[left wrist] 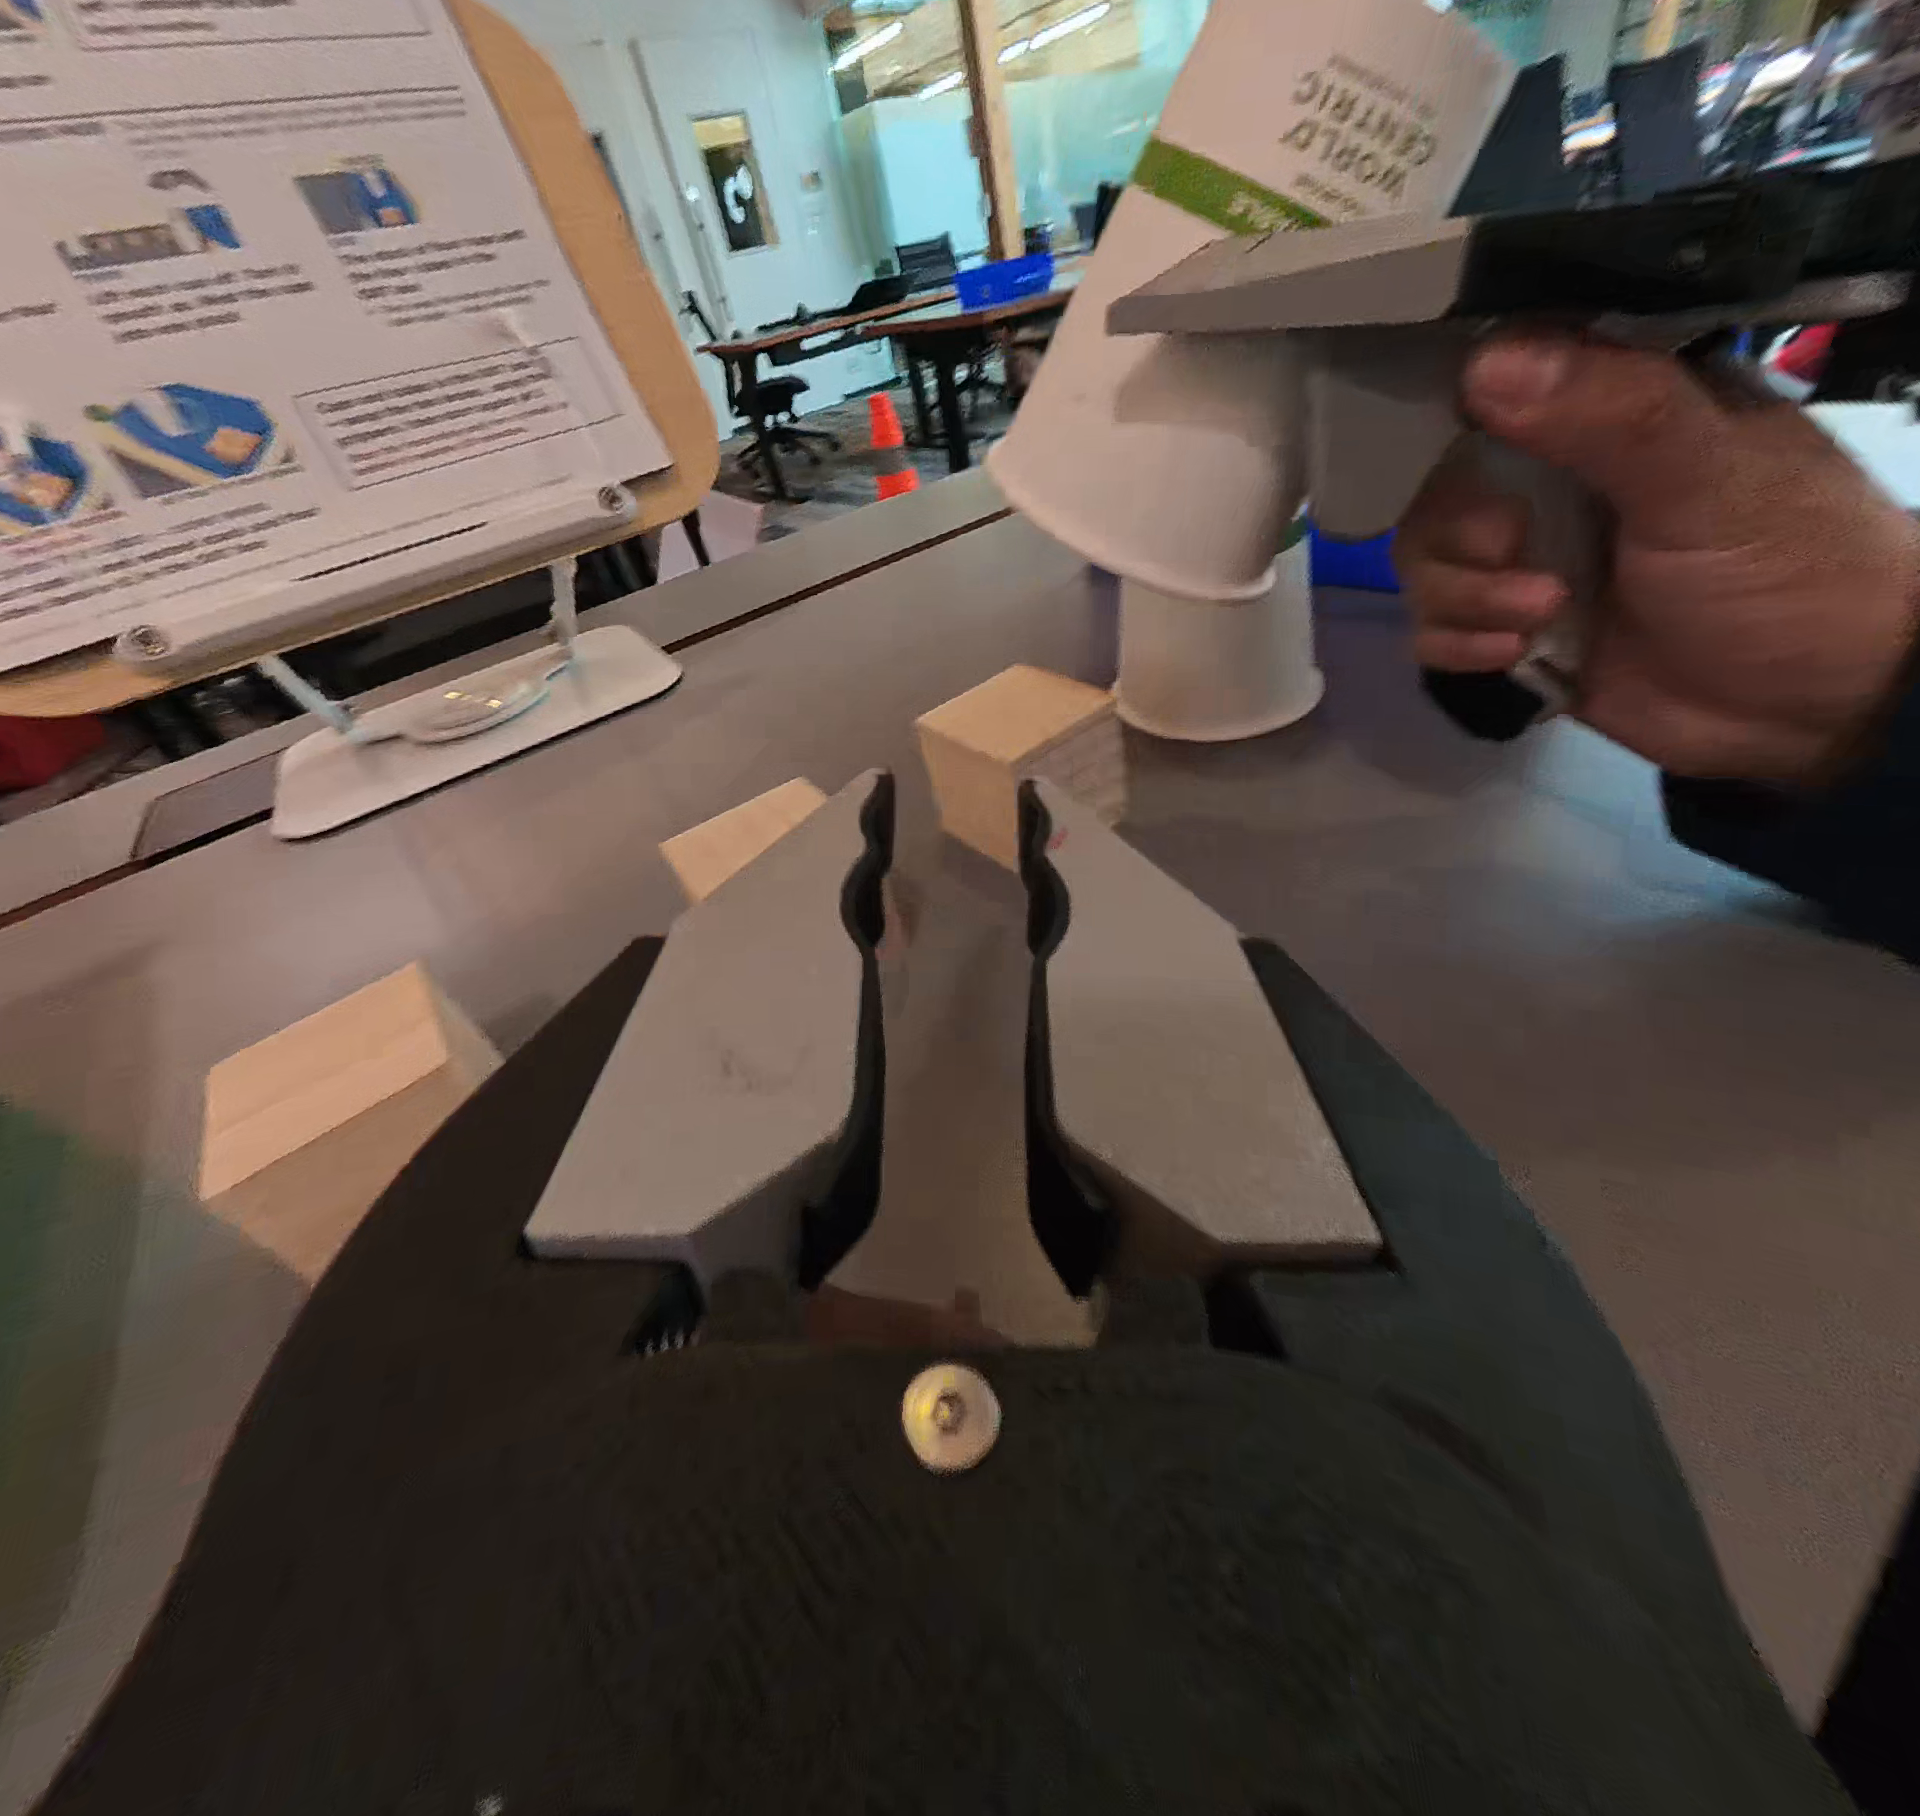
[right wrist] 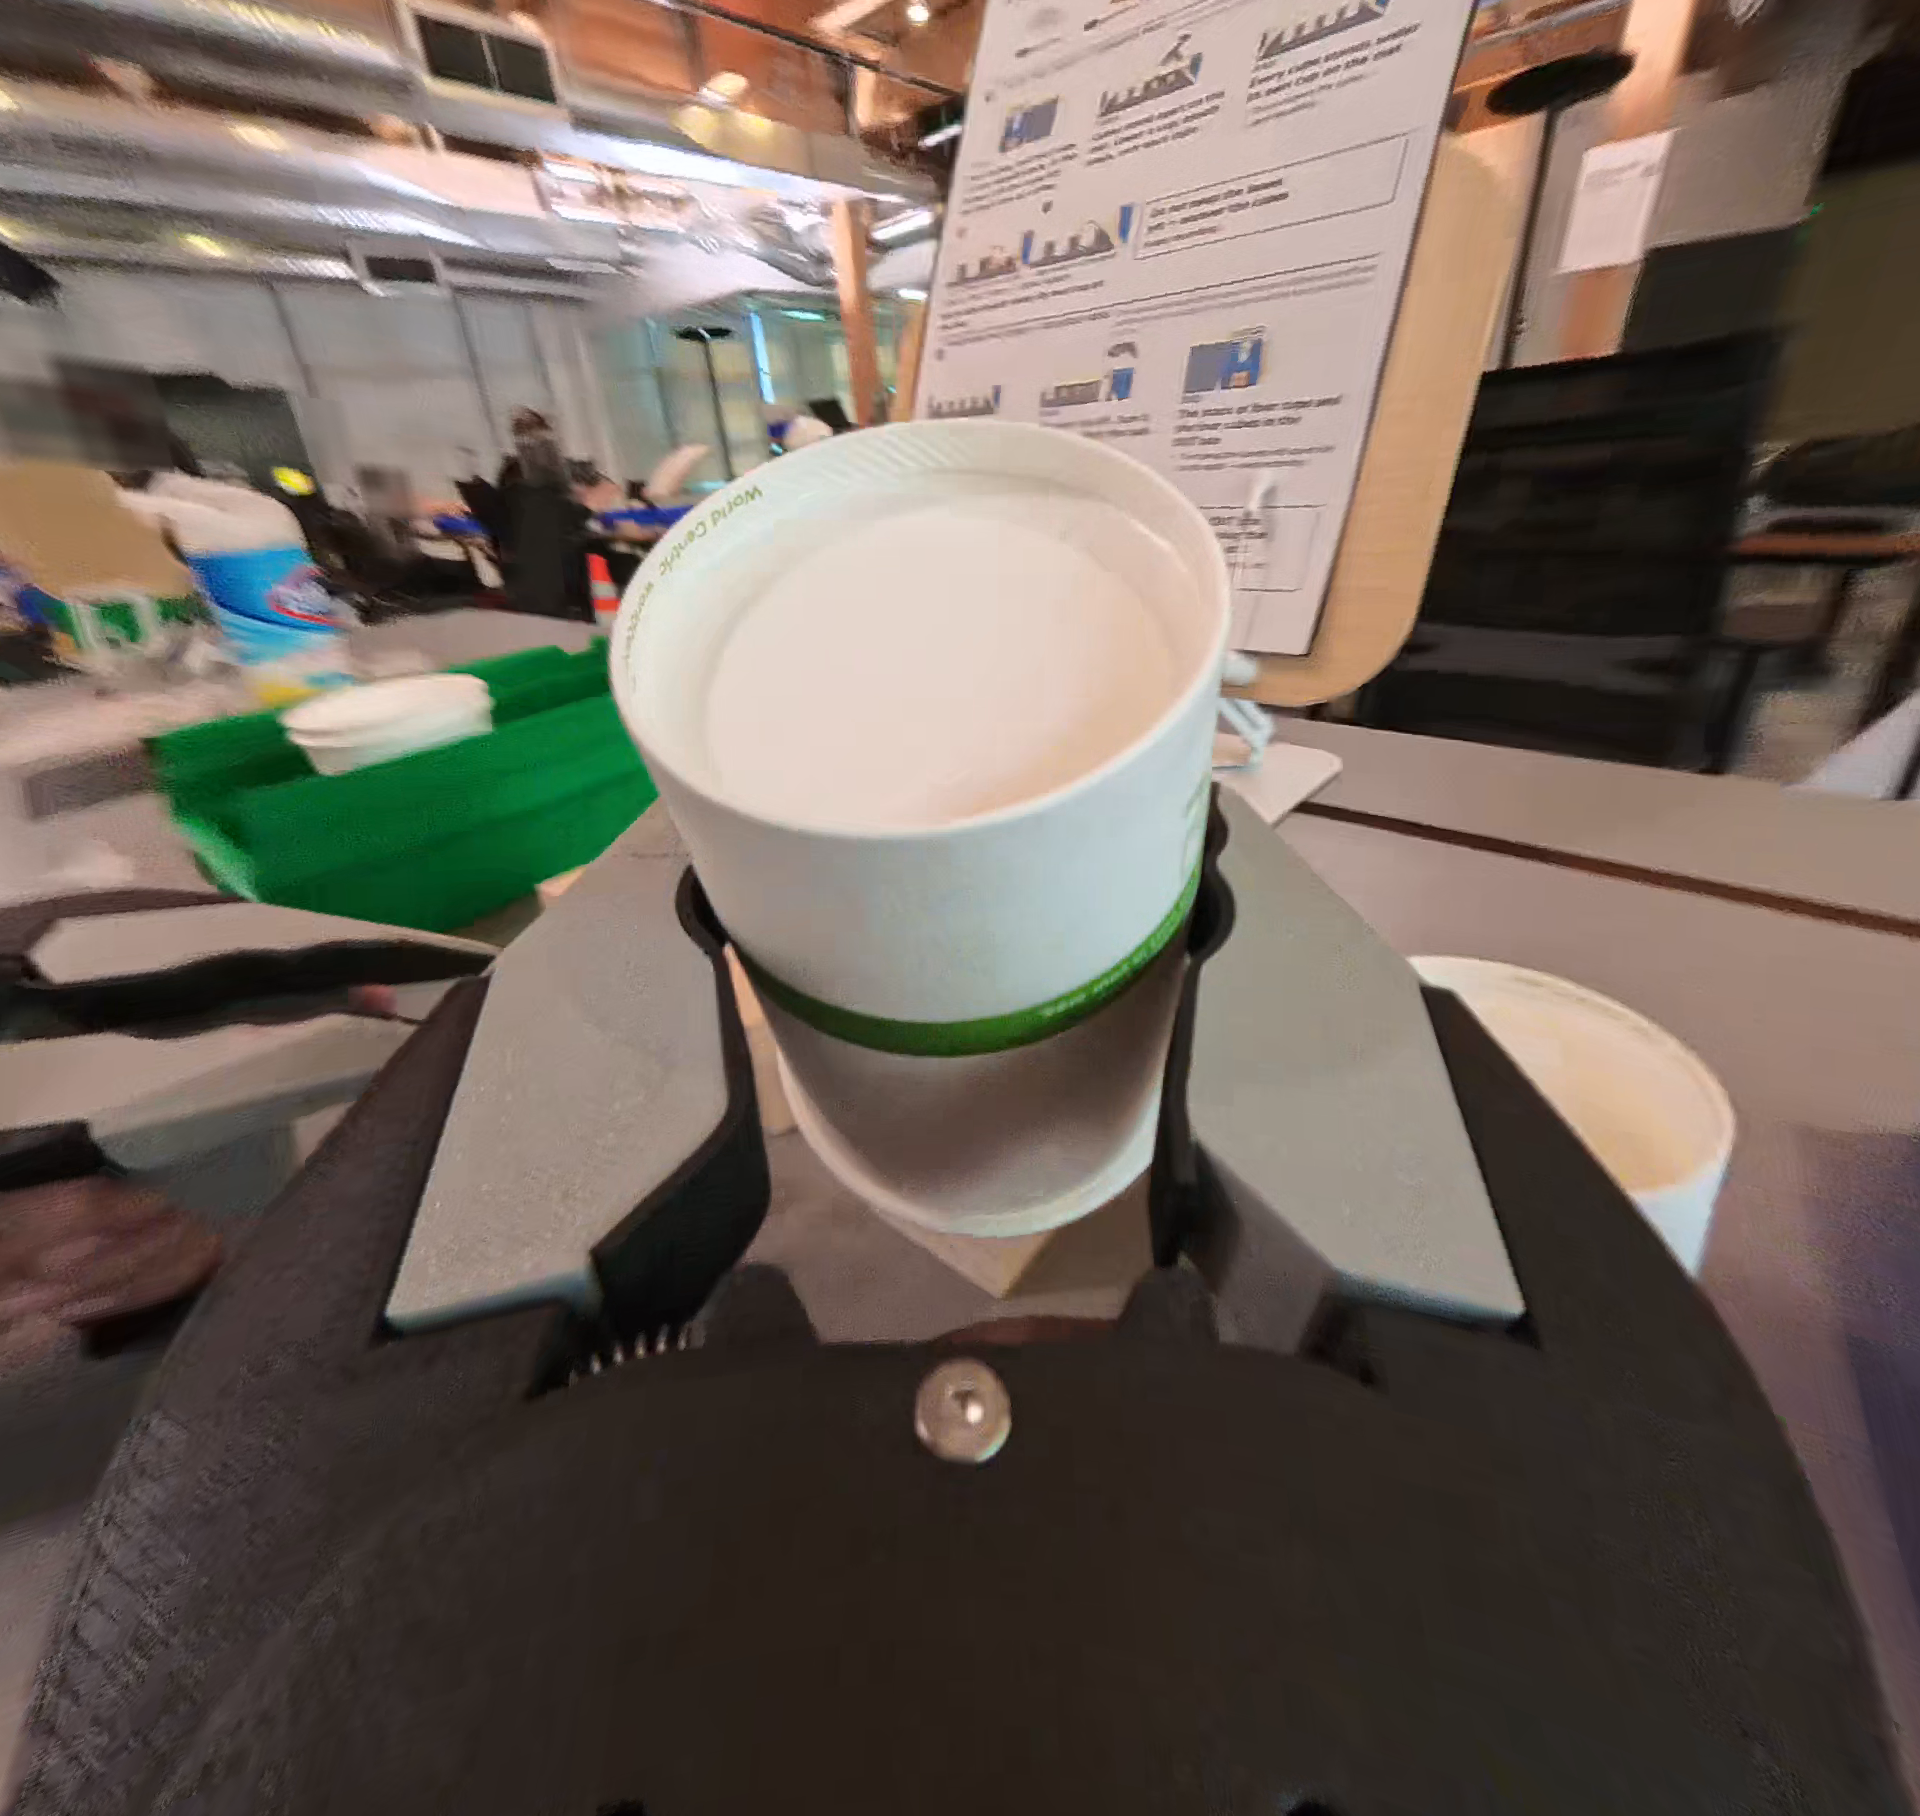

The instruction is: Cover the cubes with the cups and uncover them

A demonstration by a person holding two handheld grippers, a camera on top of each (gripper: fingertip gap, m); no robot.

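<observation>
Right fingers (right wrist: 1299,1018) clamp an upside-down white cup (right wrist: 935,810), tilted above a wooden cube (left wrist: 1013,753) on the desk (left wrist: 1403,1091); left fingers (left wrist: 727,1018) narrowly parted, empty; covering step under way, next needs leveling and lowering over the cube.

Grey table (left wrist: 1455,1091) underneath, a dark seam running across its far side. Three pale wooden cubes sit on it: one (left wrist: 1013,758) just past the left gripper's (left wrist: 951,831) fingertips, one (left wrist: 743,836) peeking out left of them, one (left wrist: 332,1112) nearer and further left. An upside-down white cup (left wrist: 1216,665) stands right beside the far cube. Far left, a sign stand's flat base (left wrist: 468,738). Green bin (right wrist: 416,800) off left of the right gripper.
</observation>
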